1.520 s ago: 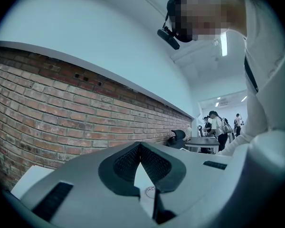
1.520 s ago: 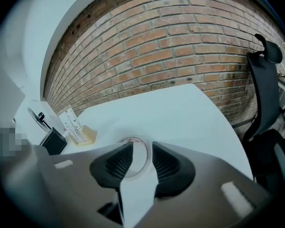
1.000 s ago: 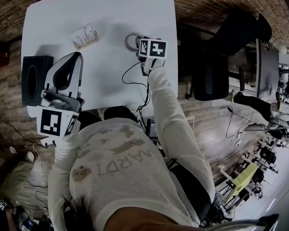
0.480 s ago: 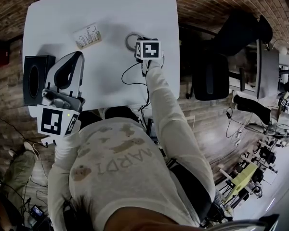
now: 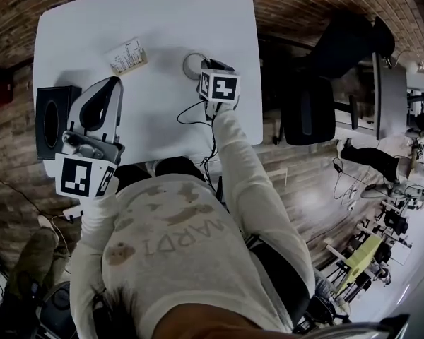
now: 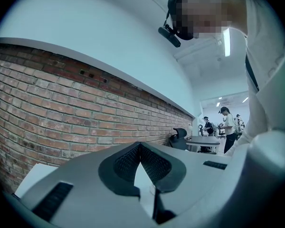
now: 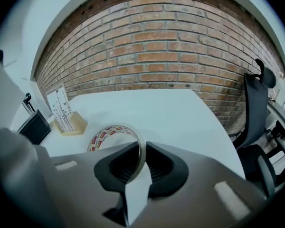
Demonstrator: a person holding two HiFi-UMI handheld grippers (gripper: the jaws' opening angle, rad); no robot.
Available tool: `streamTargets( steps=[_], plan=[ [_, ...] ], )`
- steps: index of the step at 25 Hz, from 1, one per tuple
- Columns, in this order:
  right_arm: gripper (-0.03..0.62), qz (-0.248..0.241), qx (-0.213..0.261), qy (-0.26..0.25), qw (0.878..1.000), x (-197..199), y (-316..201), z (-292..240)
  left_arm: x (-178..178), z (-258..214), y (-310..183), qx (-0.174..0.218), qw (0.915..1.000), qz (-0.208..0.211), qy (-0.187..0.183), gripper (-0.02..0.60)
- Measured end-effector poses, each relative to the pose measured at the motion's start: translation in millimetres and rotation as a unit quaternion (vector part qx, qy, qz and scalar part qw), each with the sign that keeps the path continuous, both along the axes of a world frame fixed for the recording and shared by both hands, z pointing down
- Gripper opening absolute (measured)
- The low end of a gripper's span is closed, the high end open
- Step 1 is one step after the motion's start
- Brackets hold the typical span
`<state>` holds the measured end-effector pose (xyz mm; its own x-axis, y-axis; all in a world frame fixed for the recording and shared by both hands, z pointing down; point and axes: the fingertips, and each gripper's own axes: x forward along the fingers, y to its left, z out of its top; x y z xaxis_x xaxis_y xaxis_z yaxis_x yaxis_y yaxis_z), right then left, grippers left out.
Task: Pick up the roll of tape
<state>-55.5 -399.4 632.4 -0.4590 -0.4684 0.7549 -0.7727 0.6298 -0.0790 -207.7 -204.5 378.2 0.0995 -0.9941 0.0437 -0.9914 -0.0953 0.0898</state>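
Grasp half made: the roll of tape (image 7: 115,132) lies flat on the worktop (image 5: 162,20), right gripper (image 7: 141,156) jaws closing onto its near wall, pads meeting it. Lifting remains. Left gripper (image 6: 140,148) jaws pressed together, empty.

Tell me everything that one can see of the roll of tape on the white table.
The roll of tape is a thin, low ring, clear and glossy outside, with red-and-white print round its inner core. It appears to lie flat on the white table, beside a small card stand. The right gripper is closing its tongs on the near wall, one pad inside the ring and one outside, seemingly touching it.
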Motion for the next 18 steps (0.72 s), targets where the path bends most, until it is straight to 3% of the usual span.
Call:
streamTargets(
  steps=[12, 18],
  plan=[
    [0.058, 0.018, 0.063, -0.089, 0.994, 15, 26, -64, 19, -3, -3, -0.002, 0.9991, 0.042, -0.006, 0.006],
    [0.058, 0.031, 0.097, -0.106, 0.989, 29, 41, -91, 25, -6, -3, 0.002, 0.9983, 0.057, -0.009, 0.006]
  ],
)
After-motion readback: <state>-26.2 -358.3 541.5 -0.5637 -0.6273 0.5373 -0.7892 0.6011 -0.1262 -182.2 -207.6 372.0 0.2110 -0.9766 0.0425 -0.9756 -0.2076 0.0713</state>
